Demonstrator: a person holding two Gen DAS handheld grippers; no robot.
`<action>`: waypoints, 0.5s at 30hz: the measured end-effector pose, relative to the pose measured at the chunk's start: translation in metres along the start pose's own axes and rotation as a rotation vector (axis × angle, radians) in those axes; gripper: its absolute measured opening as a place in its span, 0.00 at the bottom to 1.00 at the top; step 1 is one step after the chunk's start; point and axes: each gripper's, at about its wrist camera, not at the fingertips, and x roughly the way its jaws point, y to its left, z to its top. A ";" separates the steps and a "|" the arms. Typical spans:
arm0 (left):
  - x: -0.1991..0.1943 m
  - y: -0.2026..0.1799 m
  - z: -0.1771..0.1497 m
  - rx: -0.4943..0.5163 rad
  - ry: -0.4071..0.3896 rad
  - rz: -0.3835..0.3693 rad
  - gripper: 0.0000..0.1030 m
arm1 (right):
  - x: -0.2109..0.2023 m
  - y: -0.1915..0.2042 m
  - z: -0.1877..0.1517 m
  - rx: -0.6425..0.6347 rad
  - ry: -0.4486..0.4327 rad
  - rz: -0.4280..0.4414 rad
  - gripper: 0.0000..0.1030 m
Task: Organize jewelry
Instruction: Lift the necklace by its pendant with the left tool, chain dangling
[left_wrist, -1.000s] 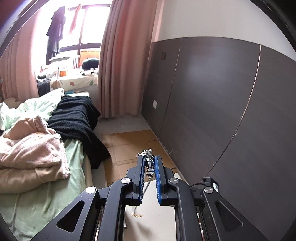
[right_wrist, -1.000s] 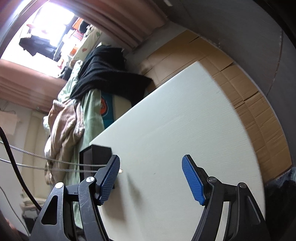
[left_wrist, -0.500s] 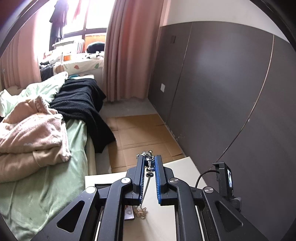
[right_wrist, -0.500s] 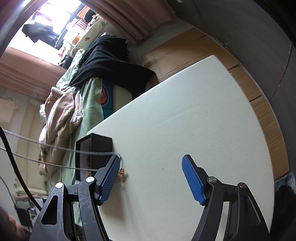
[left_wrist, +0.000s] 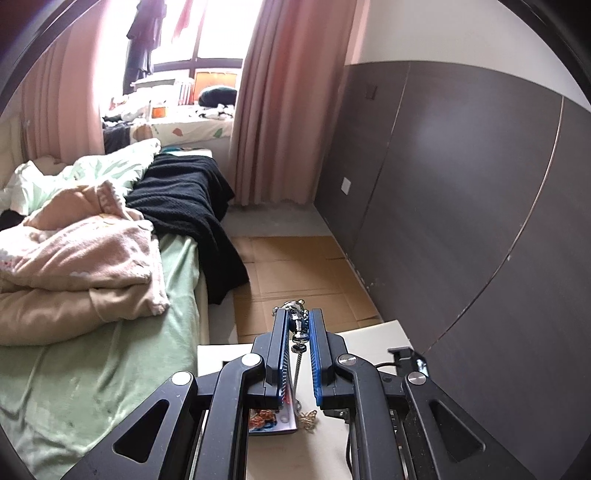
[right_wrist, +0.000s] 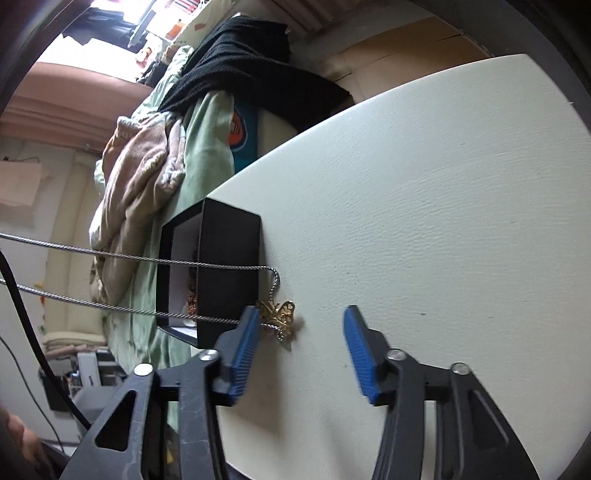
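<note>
Left tongs pinching necklace chain, right tongs wide, butterfly pendant half-hidden, box contents unclear

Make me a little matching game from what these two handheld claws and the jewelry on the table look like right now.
Things:
1. left gripper
2. right gripper
3. butterfly pendant
4. black box

States:
a. gold, lying on the white table
b. jaws wide apart
c. open, on the table edge
d. clamped on the silver chain

Pairs: 1-d, 2-b, 3-a, 4-c
</note>
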 end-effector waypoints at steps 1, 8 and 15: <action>-0.003 0.001 0.000 0.000 -0.003 0.001 0.10 | 0.003 0.002 -0.001 -0.005 0.007 0.006 0.42; -0.008 0.008 -0.005 -0.011 0.001 0.003 0.10 | 0.025 0.013 0.000 -0.027 0.041 0.009 0.41; -0.014 0.014 -0.004 -0.019 -0.004 0.015 0.10 | 0.043 0.011 0.001 0.002 0.070 0.051 0.15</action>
